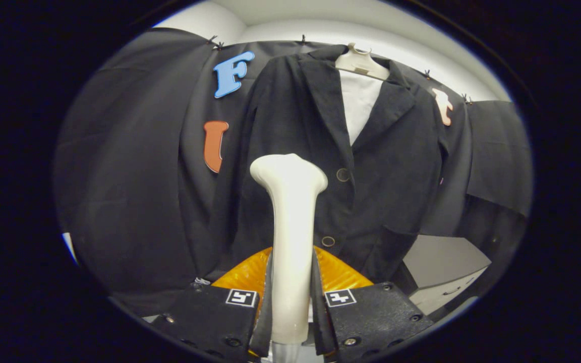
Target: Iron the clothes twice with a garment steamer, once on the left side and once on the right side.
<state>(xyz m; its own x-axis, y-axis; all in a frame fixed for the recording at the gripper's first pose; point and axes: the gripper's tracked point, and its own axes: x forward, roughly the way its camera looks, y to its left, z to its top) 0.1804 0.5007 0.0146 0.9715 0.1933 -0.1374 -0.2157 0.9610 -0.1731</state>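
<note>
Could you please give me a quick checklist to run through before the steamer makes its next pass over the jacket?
1. Grip: the gripper has both fingers pressed on the steamer handle. Ok.
2. Steamer pose: upright between the fingers, head toward the jacket. Ok.
3. Garment hung: the jacket sits on its hanger, front facing the steamer, buttons closed. Ok.
4. Head position: it lines up just beside the button row, over one front panel. Ok.
5. Contact: whether the head touches the fabric or is apart from it. Cannot tell.
6. Steam coming out: none visible. Cannot tell.
</note>
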